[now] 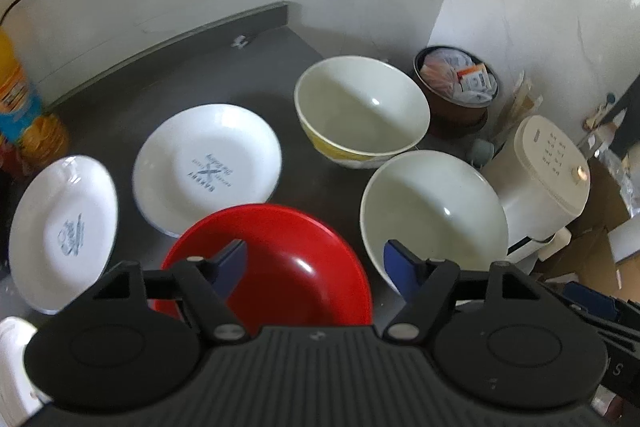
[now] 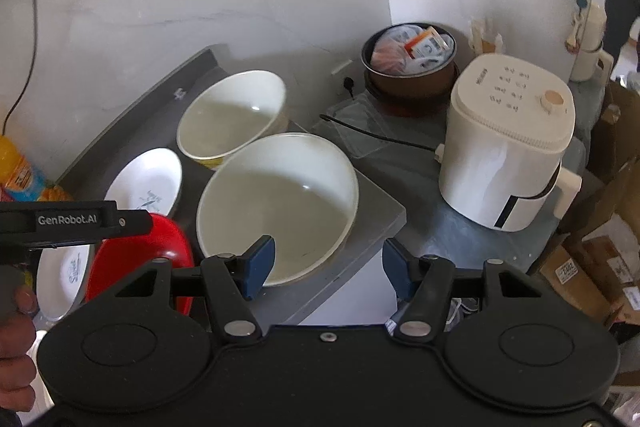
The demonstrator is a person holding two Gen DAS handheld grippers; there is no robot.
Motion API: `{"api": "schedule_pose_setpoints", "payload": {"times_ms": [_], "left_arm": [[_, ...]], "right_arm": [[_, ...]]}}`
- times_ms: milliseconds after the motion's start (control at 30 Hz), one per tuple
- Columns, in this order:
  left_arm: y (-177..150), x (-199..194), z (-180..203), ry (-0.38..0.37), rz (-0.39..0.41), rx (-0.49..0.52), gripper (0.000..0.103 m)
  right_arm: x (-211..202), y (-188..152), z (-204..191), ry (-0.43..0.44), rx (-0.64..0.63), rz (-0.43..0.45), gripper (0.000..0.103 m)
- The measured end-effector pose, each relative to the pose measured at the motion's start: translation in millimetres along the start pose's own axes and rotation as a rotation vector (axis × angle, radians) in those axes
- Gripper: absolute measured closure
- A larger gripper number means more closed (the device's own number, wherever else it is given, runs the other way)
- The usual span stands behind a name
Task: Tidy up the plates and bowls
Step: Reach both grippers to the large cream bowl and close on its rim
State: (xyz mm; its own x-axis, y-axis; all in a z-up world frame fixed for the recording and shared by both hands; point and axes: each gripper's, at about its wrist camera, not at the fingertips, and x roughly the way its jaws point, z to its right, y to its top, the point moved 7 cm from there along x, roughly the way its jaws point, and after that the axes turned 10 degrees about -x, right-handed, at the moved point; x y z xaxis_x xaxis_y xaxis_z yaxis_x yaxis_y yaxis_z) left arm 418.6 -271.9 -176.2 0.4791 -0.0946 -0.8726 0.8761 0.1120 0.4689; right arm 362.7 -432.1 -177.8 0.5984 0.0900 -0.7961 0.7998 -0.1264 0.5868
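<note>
On a grey counter [image 1: 132, 95] lie two white printed plates [image 1: 208, 165] [image 1: 62, 229], a red bowl [image 1: 280, 259], a white bowl with a yellow band [image 1: 362, 111] and a plain white bowl [image 1: 432, 211]. My left gripper [image 1: 314, 267] is open, its jaws over the red bowl's near rim. My right gripper [image 2: 328, 261] is open, its left finger over the near rim of the plain white bowl [image 2: 280, 203]. The right wrist view also shows the yellow-banded bowl [image 2: 232, 115], the red bowl [image 2: 140, 251], both plates [image 2: 146, 183] [image 2: 60, 279] and the left gripper's body [image 2: 68, 221].
A white appliance [image 2: 504, 143] stands right of the counter on a lower surface, with its black cord [image 2: 376, 135]. A brown pot of packets [image 2: 412, 63] sits behind it. Orange snack packaging [image 1: 24, 115] is at the counter's left. Cardboard boxes [image 2: 588, 267] stand at the right.
</note>
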Motion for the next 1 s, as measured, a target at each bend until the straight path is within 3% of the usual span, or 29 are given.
{"api": "schedule_pose_setpoints", "payload": {"times_ms": [100,500,767,833,1000], "left_arm": [[5.3,14.5,8.3,0.003,-0.02,0.032,0.034],[23.5,63.3,36.5,-0.02,-0.074,0.147,0.043],[21.3,98.2,39.4,0.014,-0.146,0.18,0.048],[20.1,105.8,40.0,0.014,-0.162,0.183,0.055],[16.8,117.6,39.0,0.007,-0.21,0.171,0.075]], "right_arm": [[13.7,-0.6,5.8,0.004,0.019,-0.029,0.054],[57.5,-5.6,19.5,0.005,0.121,-0.097,0.059],[83.4,-6.7,22.8,0.006,0.169,-0.133,0.062],[89.3,-6.2,22.1,0.005,0.176,-0.136,0.063],[104.6,-5.5,16.7,0.038,0.186,-0.151,0.088]]}}
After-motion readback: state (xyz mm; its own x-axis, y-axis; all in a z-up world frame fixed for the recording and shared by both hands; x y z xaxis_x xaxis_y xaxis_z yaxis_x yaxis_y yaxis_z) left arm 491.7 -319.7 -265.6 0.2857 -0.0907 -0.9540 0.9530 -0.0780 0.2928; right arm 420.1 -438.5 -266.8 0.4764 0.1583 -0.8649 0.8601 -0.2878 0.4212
